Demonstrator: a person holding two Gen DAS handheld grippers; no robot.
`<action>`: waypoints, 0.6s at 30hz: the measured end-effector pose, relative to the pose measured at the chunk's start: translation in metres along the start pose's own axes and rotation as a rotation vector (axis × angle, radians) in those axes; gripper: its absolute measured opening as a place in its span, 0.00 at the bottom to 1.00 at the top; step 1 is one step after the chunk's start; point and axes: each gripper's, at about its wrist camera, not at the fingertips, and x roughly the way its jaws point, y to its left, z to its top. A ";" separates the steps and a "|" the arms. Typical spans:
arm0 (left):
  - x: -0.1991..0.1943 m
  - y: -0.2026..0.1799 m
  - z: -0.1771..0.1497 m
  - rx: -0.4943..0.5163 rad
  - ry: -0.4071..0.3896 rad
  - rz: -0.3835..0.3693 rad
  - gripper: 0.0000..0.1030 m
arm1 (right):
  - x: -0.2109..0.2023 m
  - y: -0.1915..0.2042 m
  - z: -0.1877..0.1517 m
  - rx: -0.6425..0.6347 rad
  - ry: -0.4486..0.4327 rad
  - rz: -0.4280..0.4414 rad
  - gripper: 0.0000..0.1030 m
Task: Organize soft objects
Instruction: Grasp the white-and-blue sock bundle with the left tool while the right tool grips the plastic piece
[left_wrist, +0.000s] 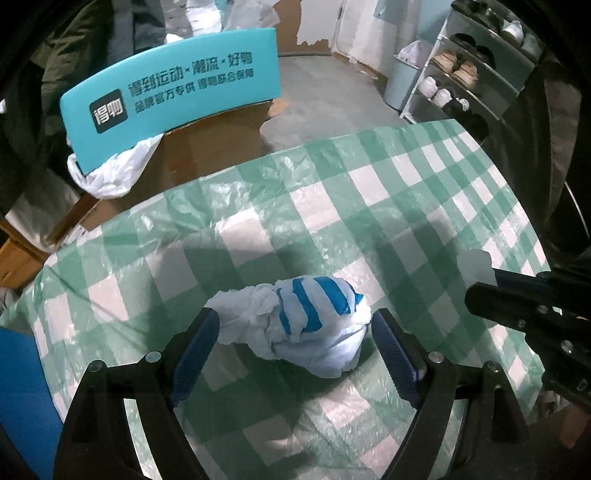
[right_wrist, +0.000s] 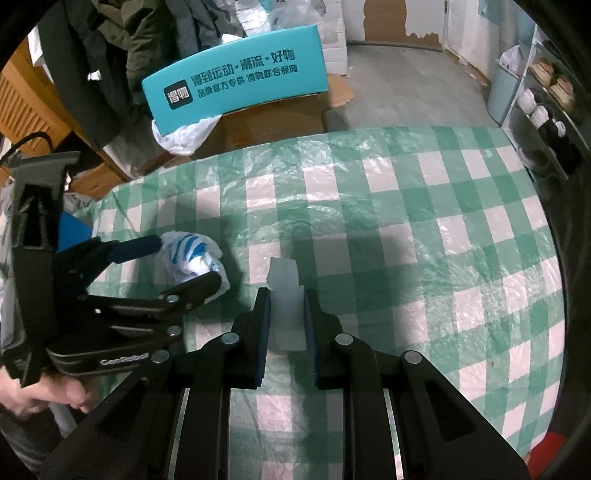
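Note:
A crumpled white bundle with blue stripes lies on the green-and-white checked tablecloth. My left gripper is open, its blue-padded fingers on either side of the bundle without pinching it. The bundle also shows in the right wrist view, between the left gripper's fingers. My right gripper is shut on a small white soft piece that sticks out past its tips, just above the cloth. That piece shows at the right of the left wrist view.
A teal box with Chinese print rests on cardboard cartons beyond the table's far edge, with a white plastic bag under it. A shoe rack and a pale bin stand at the far right. A blue object sits at the table's left.

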 end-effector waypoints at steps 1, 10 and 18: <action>0.001 -0.001 0.001 0.006 -0.004 0.000 0.83 | 0.000 0.000 0.000 0.000 -0.001 0.001 0.16; 0.004 -0.004 0.000 0.048 -0.030 0.010 0.70 | 0.000 0.002 0.002 -0.001 0.003 0.006 0.16; -0.003 -0.008 -0.002 0.064 -0.051 0.021 0.54 | -0.004 0.002 0.003 -0.002 -0.005 0.010 0.16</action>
